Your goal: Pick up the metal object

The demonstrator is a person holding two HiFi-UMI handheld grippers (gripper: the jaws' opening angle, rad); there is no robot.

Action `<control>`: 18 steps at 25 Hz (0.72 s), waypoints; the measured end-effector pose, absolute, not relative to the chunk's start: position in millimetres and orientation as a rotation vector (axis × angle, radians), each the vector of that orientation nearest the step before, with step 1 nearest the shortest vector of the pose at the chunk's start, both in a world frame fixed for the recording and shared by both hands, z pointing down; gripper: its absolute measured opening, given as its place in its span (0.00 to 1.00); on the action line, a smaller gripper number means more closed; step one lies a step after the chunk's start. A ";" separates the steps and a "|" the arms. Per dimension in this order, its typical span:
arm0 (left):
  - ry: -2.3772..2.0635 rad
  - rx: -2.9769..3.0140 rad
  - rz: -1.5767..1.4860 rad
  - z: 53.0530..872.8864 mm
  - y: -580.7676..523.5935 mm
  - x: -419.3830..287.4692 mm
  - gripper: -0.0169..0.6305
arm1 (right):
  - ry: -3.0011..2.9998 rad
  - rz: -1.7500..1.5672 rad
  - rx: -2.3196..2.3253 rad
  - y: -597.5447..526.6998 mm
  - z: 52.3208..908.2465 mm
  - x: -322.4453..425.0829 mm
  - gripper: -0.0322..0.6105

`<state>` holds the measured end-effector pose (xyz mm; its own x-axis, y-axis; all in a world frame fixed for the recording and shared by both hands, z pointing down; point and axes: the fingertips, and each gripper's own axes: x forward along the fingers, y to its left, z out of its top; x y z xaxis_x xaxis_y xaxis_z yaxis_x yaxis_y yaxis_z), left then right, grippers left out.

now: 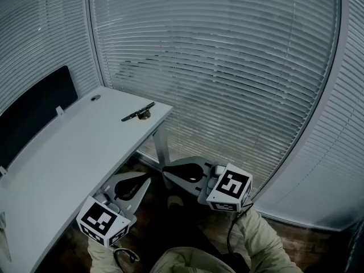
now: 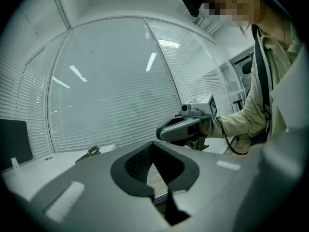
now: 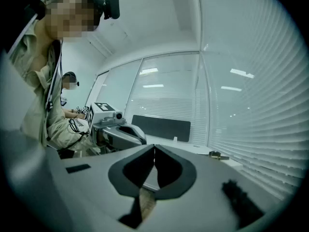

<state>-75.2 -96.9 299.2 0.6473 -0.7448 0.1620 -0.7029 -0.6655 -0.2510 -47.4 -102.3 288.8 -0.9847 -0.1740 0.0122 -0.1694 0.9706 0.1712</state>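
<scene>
The metal object (image 1: 138, 114), a slim dark bar on a small round base, lies at the far right corner of the white desk (image 1: 68, 152). It also shows small in the left gripper view (image 2: 90, 152) and the right gripper view (image 3: 216, 154). My left gripper (image 1: 146, 181) hangs below the desk's near edge, and its jaws (image 2: 153, 145) are shut with nothing between them. My right gripper (image 1: 166, 173) floats beside it, off the desk, jaws (image 3: 154, 148) shut and empty too. Both grippers are well short of the object.
Window blinds (image 1: 227, 67) close off the far side and the right. A dark panel (image 1: 34, 112) stands along the desk's left edge, and a small round hole (image 1: 95, 98) sits near its back. The desk leg (image 1: 162, 147) drops just behind the grippers. A second person (image 3: 70, 83) sits far off.
</scene>
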 end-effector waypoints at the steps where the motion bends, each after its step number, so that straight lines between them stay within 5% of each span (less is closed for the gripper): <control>1: 1.192 -2.699 -0.377 299.5 -100.3 -76.4 0.04 | -3.093 -0.263 0.273 -106.4 288.4 -48.5 0.06; 18: 1.278 -2.652 -0.424 294.1 -183.2 -115.4 0.04 | -3.092 -0.192 0.285 -186.3 296.3 -77.8 0.06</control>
<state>-115.4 -183.2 294.1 0.5927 -0.7849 0.1807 -0.7374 -0.6190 -0.2702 -77.8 -186.3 296.3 -0.9828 -0.1839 0.0187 -0.1802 0.9756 0.1254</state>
